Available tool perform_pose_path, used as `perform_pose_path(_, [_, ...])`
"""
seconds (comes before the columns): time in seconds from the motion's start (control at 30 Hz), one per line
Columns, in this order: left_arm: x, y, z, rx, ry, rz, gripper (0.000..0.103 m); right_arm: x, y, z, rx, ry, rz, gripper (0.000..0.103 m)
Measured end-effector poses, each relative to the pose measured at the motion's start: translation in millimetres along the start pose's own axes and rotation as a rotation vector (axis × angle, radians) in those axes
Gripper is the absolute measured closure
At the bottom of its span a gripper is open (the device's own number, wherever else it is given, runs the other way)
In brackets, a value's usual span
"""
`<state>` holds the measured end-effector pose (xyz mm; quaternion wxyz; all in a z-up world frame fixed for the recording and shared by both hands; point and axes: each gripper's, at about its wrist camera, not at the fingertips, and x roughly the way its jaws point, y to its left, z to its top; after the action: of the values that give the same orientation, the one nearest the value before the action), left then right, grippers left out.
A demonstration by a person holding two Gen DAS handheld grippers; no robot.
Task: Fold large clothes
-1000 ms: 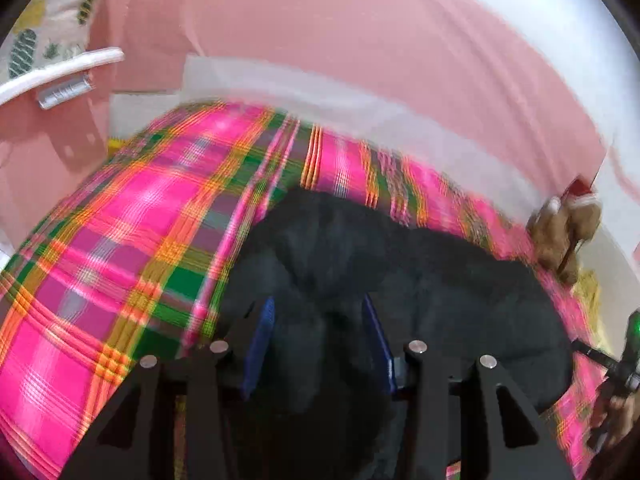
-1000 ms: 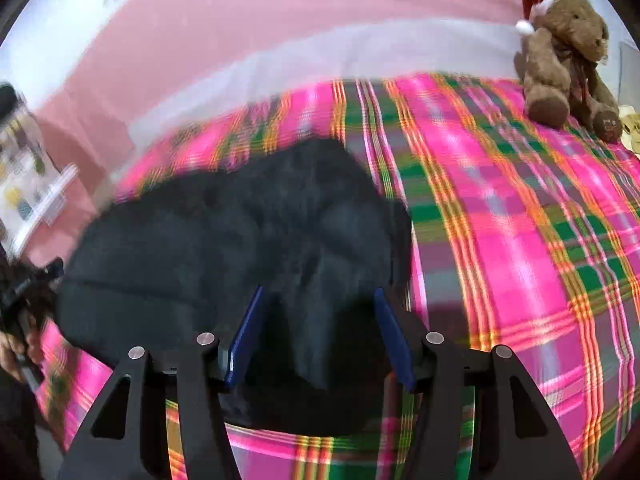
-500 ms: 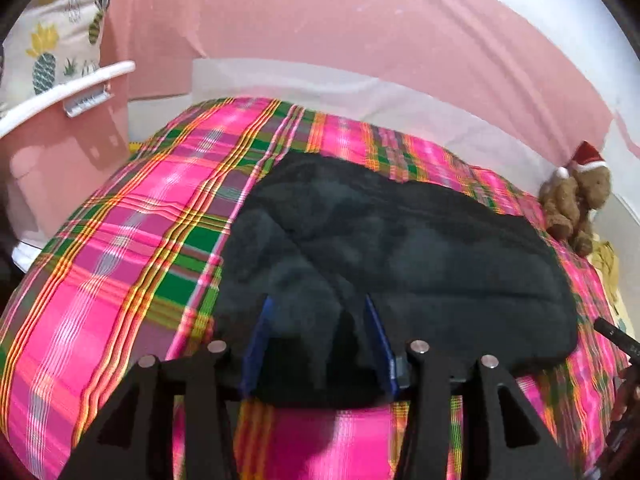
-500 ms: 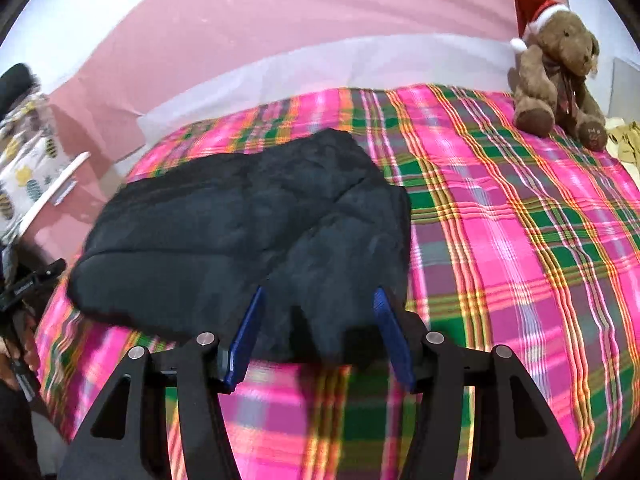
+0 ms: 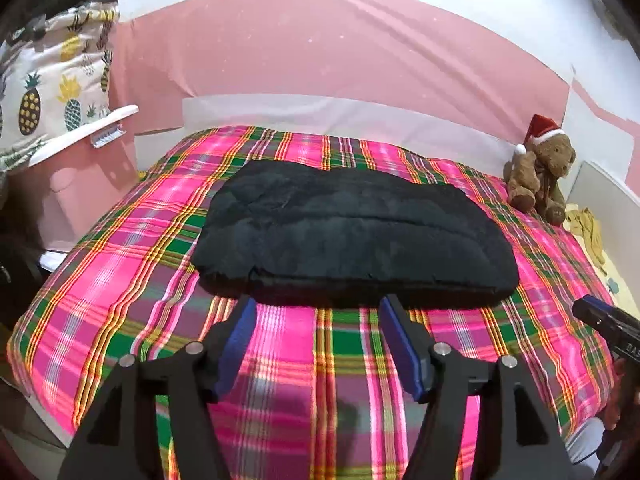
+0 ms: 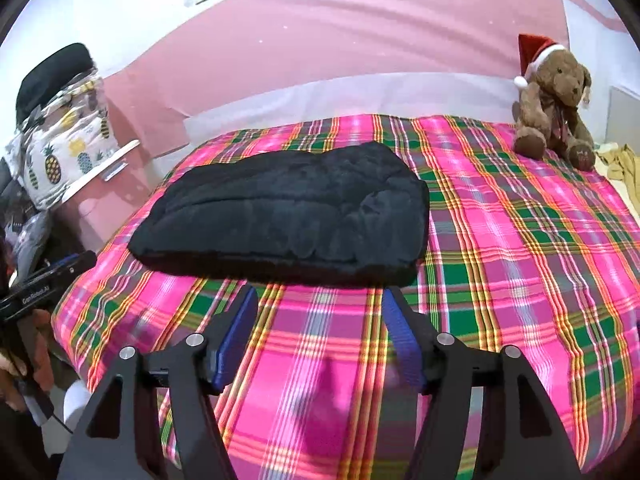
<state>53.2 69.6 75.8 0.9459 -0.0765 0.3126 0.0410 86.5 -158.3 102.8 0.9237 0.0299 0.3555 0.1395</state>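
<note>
A black padded garment (image 5: 352,236) lies folded into a wide flat bundle on the pink plaid bed cover (image 5: 132,280); it also shows in the right wrist view (image 6: 288,220). My left gripper (image 5: 316,312) is open and empty, just short of the garment's near edge. My right gripper (image 6: 316,304) is open and empty, also just short of the near edge, toward its right end. The right gripper shows at the right edge of the left wrist view (image 5: 608,328), and the left gripper at the left edge of the right wrist view (image 6: 44,284).
A brown teddy bear with a Santa hat (image 5: 540,172) sits at the far right corner of the bed (image 6: 556,100). A pineapple-print bag (image 5: 52,88) stands left of the bed. A pink headboard (image 5: 320,52) runs behind. Yellow cloth (image 5: 588,228) lies right of the bed.
Both grippers let go of the black garment and pulled back toward the bed's near edge. The garment now lies flat as a folded bundle.
</note>
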Motion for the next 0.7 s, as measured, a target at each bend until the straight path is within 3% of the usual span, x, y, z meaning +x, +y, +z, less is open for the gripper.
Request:
perform_pose_path(0.13, [-10,-11,-16,0.009,0.022,0.013,0.037,-13,14,-15,-0.034,-0.001,-0.001,0.038])
perform_pose_path(0.33, [-22,-21,-35,0.006,0.029,-0.023,0.037,-10,29,-30,-0.078,0.024,-0.012,0.038])
perform_pose_path(0.7, [1,-14,-46,-0.038,0.075,-0.010,0.037,8,37,-41,-0.095,0.075,-0.034,0.038])
